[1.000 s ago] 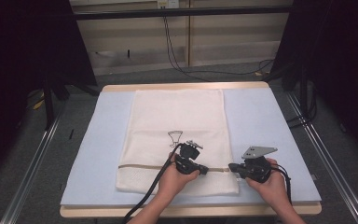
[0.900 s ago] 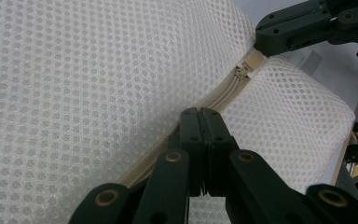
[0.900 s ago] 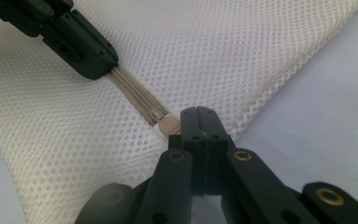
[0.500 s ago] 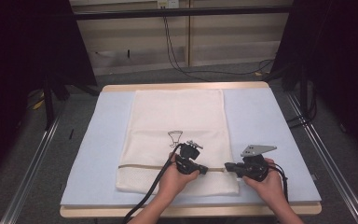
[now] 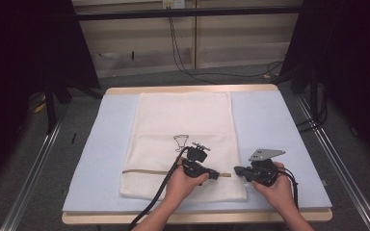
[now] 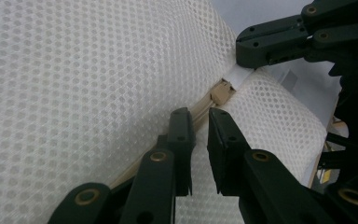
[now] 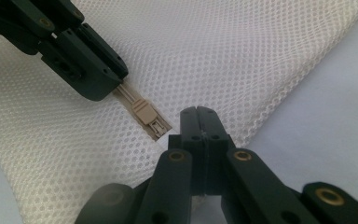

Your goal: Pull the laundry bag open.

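Since the mesh laundry bag (image 5: 183, 139) lying flat on the table (image 5: 289, 125) is soft and limp, grip its stiff zipper slider (image 7: 144, 113); left gripper (image 6: 199, 122) jaws just opening, holding nothing, right gripper (image 7: 199, 116) pinched on the bag's edge

Even overhead light brightens the table (image 5: 270, 120) while its surroundings fall dark; the high view is soft, the close views sharper, shadows faint.
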`<action>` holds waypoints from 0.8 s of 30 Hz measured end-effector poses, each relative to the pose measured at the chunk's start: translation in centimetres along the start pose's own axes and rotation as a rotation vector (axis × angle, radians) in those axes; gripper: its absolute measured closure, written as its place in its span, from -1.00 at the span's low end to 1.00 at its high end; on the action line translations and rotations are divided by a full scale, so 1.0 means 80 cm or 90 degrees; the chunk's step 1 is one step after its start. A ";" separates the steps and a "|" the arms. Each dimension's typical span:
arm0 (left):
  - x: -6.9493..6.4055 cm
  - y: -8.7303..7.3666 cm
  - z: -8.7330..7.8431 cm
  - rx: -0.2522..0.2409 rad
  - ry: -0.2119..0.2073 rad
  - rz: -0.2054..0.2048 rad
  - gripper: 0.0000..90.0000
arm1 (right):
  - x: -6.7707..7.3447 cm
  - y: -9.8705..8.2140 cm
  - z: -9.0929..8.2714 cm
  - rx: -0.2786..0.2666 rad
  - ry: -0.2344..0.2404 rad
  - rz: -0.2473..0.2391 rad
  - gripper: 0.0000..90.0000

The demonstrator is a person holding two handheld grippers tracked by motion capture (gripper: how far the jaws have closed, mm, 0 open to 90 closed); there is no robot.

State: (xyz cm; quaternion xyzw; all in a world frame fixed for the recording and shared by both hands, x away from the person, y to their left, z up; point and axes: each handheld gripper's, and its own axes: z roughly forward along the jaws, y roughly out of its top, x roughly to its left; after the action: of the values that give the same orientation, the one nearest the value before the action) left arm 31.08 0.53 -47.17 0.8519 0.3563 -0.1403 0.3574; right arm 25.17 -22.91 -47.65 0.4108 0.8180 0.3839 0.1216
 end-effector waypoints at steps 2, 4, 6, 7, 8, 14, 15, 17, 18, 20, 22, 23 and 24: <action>0.000 0.003 0.004 -0.004 -0.020 -0.020 0.72 | 0.000 0.000 0.001 0.001 0.002 -0.003 1.00; 0.001 0.006 0.009 0.005 -0.023 -0.027 0.72 | 0.000 -0.001 0.002 0.003 0.001 -0.005 1.00; -0.001 0.009 0.014 -0.016 -0.034 -0.062 0.68 | 0.001 -0.001 0.002 0.005 -0.001 -0.007 1.00; -0.001 0.009 0.015 -0.013 -0.034 -0.060 0.68 | 0.001 -0.001 0.002 0.004 -0.002 -0.010 1.00; 0.000 0.010 0.015 -0.007 -0.038 -0.056 0.67 | 0.001 -0.001 0.002 0.005 -0.002 -0.008 1.00; -0.006 0.015 0.027 -0.009 -0.037 -0.056 0.67 | 0.002 -0.002 0.002 0.009 -0.003 -0.005 1.00; -0.006 0.015 0.028 0.000 -0.045 -0.049 0.67 | 0.002 -0.002 0.003 0.008 -0.003 -0.008 1.00; -0.009 0.017 0.033 -0.001 -0.040 -0.046 0.70 | 0.002 -0.002 0.003 0.006 -0.003 -0.010 1.00; -0.011 0.017 0.035 -0.010 -0.036 -0.051 0.75 | 0.003 -0.003 0.003 0.009 -0.006 -0.011 1.00; -0.010 0.018 0.037 -0.004 -0.035 -0.038 0.87 | 0.004 -0.004 0.003 0.007 -0.008 -0.018 1.00; -0.010 0.020 0.035 0.007 -0.034 -0.031 0.92 | 0.004 -0.006 0.003 0.001 -0.008 -0.023 1.00; -0.011 0.020 0.035 0.005 -0.031 -0.035 0.93 | 0.005 -0.007 0.003 0.000 -0.008 -0.026 1.00; -0.009 0.020 0.033 0.012 -0.035 -0.030 0.93 | 0.005 -0.008 0.003 -0.001 -0.008 -0.030 1.00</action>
State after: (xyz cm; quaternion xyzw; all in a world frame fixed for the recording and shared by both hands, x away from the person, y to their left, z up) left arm 31.79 -2.49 -47.85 0.8425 0.3651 -0.1752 0.3553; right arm 24.69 -22.69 -48.23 0.3935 0.8264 0.3792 0.1360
